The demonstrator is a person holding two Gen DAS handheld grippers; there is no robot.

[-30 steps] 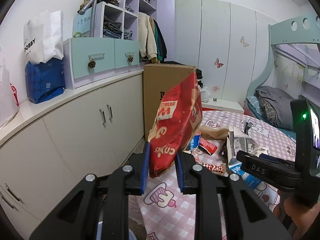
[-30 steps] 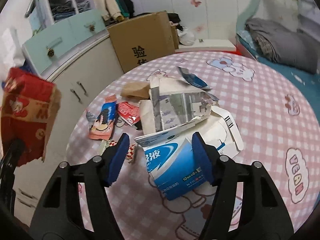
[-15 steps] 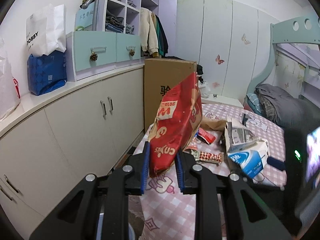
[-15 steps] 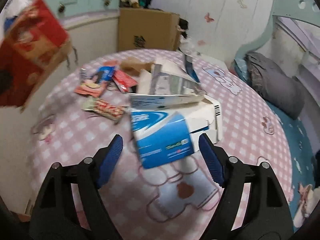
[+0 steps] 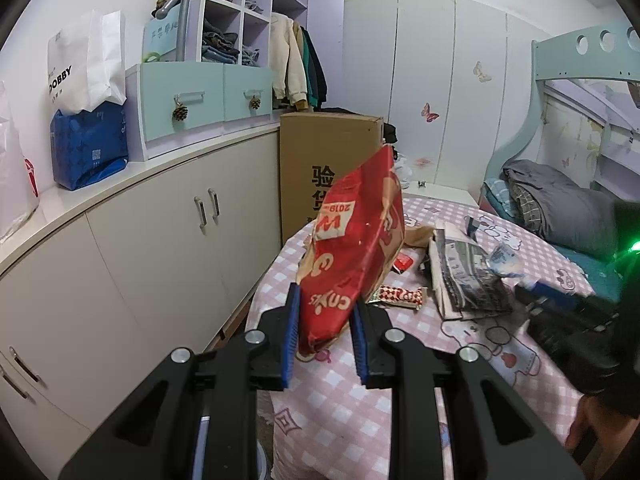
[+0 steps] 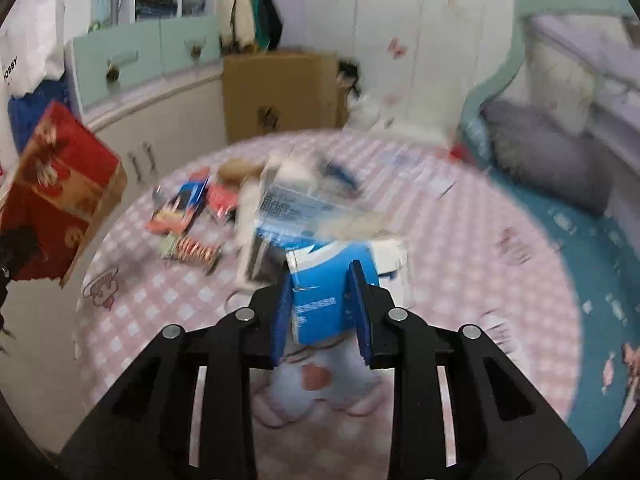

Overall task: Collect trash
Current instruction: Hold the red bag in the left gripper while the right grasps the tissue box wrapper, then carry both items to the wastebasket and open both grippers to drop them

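My left gripper [image 5: 324,340] is shut on a crumpled red snack bag [image 5: 352,252] and holds it upright above the table's left edge; the bag also shows at the left of the right wrist view [image 6: 60,204]. My right gripper [image 6: 320,312] is shut on a blue and white carton [image 6: 328,296] on the pink checked tablecloth [image 6: 160,300]. That view is blurred. More trash lies on the table: flattened cardboard packaging [image 5: 468,276], a striped candy wrapper [image 5: 400,296] and small red wrappers [image 6: 220,200].
White cabinets [image 5: 140,248] run along the left wall with a tall cardboard box [image 5: 320,164] beyond them. A bunk bed with grey bedding [image 5: 560,204] stands at the right. The right gripper's body [image 5: 580,320] reaches over the table's right side.
My right gripper has moved forward and its jaws have closed onto the blue and white carton. My left gripper still holds the red bag and has shifted little.
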